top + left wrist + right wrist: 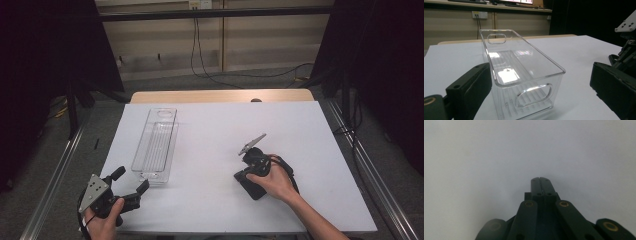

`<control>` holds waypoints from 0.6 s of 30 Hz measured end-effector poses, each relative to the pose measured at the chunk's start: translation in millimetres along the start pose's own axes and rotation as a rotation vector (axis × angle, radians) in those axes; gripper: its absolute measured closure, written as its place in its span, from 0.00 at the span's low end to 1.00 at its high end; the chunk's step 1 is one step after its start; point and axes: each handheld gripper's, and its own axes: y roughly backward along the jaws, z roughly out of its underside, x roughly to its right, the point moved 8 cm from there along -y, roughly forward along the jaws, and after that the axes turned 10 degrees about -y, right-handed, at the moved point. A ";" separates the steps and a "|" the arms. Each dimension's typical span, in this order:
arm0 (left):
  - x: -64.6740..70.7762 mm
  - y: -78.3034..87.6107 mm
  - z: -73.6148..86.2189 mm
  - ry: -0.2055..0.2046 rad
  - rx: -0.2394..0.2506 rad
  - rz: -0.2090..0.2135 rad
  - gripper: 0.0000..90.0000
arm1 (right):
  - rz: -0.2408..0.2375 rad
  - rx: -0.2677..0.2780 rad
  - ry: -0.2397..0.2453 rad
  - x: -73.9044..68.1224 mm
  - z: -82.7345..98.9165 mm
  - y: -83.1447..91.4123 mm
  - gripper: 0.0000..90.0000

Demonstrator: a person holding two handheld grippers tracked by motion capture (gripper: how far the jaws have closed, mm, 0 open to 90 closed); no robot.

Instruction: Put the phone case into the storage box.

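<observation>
**Left jaws spread at clear bin, right jaws closed on nothing**

Left gripper [131, 184]: black two-jaw tool, jaws wide apart, nothing between the pads. In the left gripper view its jaws frame the near short end of the clear rectangular plastic bin [524, 75]; left jaw sits just beside the bin's near left corner, whether it touches I cannot tell; right jaw is well off to the side. The hand [102, 222] holds it at the near left edge of the white table top [210, 210], grey three-cornered plate on top.

Right gripper [540, 179]: jaws pressed fully together, empty, pointing down close to the bare white surface. In the high view the right gripper [250, 187] sits right of centre, gripped by the right hand [277, 182], cable trailing along the forearm.

Bin [156, 145]: long, transparent, ribbed floor, oval handle cutouts in both short ends, upright, empty, lying lengthwise on the left half of the table, just ahead of the left gripper, well apart from the right one.
</observation>
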 end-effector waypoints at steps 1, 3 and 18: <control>0.0 0.0 0.0 0.000 0.000 0.000 0.04 | -0.001 -0.001 0.000 -0.1 1.7 0.9 1.00; 0.1 -0.1 0.1 0.001 -0.001 0.000 0.04 | 0.001 -0.001 0.001 -0.2 4.8 2.6 1.00; -0.2 0.1 -0.3 0.000 0.002 -0.001 0.04 | -0.004 0.001 -0.017 -1.8 24.8 13.3 1.00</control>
